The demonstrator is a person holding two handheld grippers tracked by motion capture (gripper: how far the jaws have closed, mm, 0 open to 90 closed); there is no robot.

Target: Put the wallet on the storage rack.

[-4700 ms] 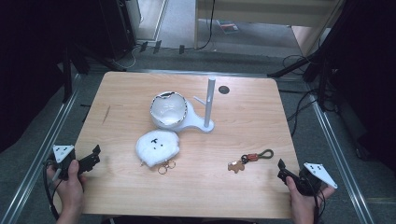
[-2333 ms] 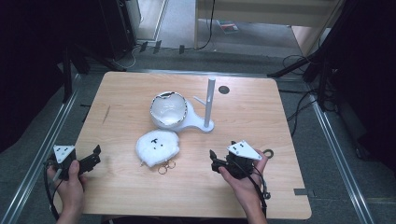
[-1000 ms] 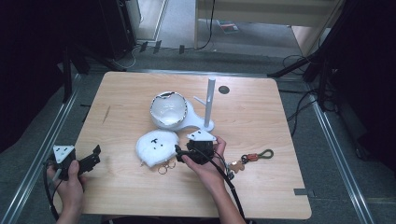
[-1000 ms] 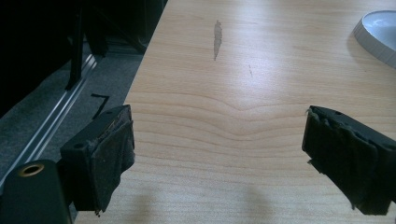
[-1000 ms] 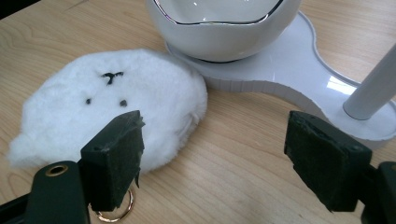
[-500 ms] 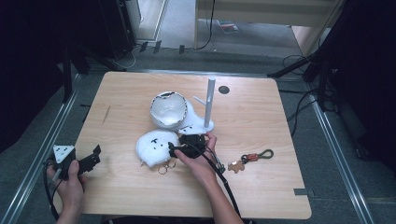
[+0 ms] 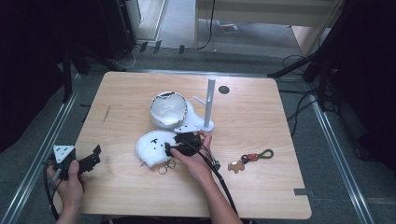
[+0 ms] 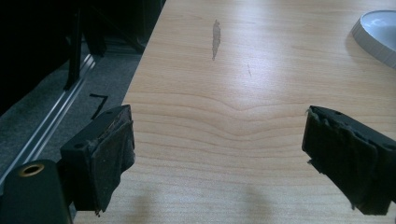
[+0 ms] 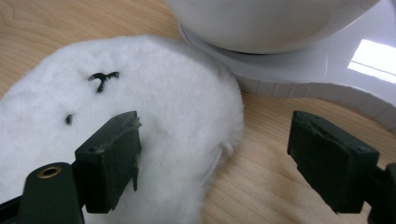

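Straddling the edge of the fluffy white pouch [image 9: 116,116], the right gripper [image 9: 215,158] has its jaws spread wide, one black pad over the fur and the other over bare wood beside it; whether the pad over the fur actually presses into the pile is hard to judge from this close, but nothing is pinched between the two. In the high view the right gripper [image 7: 180,145] sits low near the middle of the table [image 7: 261,116], at the right end of the pouch [image 7: 152,144], with the person's right hand [image 7: 196,161] wrapped round its body and its cable trailing back toward the near edge. Two small metal rings [image 7: 166,166] lie on the wood just at the pouch's near side. Just beyond the pouch stands a white bowl [image 7: 168,109] on a white base from which an upright white post [image 7: 209,100] with a short side peg rises; that base and the bowl's underside fill the top of the right gripper view. A key ring with a small brown figure and a green loop [image 7: 250,158] lies well off toward the right edge. Near the left front corner, the left gripper [image 7: 88,161] is held in the left hand [image 7: 70,179], its jaws wide apart over bare wood with nothing between them.
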